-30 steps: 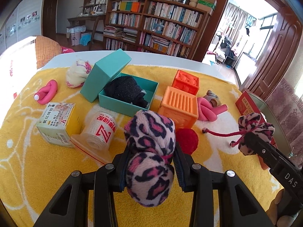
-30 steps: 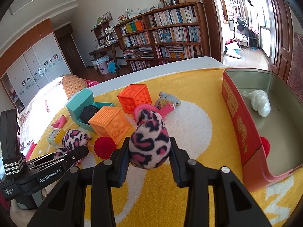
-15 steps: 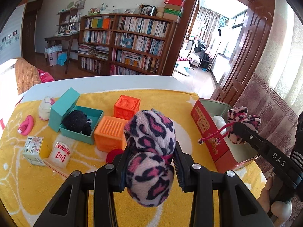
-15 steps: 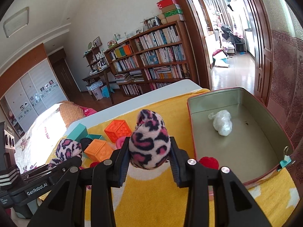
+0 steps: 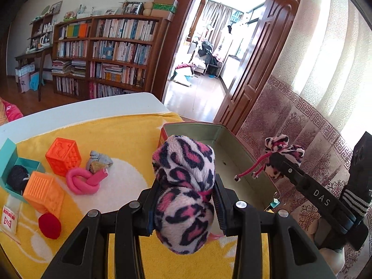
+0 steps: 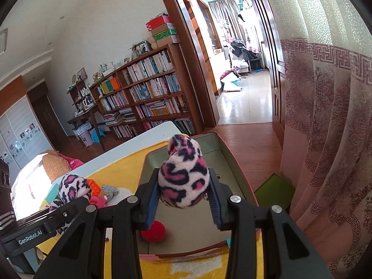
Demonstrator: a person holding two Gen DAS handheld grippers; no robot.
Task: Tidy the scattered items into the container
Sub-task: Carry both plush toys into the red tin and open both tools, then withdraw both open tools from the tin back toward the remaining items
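The left gripper (image 5: 184, 200) is clenched on one fuzzy leopard-print slipper (image 5: 183, 186), held above the near end of the metal tin (image 5: 234, 162); the right gripper (image 6: 184, 195), marked "DAS" on its side, squeezes the second leopard-print slipper (image 6: 183, 179) over the tin's open inside. The left one's arm reads "GenRobot.AI". On the yellow towel (image 5: 130, 139) lie two ribbed orange cubes (image 5: 63, 157), a teal box (image 5: 9, 153), a knotted pink tube (image 5: 83, 181) and a red pompom (image 5: 49, 226).

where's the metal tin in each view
Left wrist: the tin sits right of centre, behind the plush held by the left gripper.
Right wrist: the tin fills the lower centre, under the right gripper.
Shared landmark: the bookshelf.
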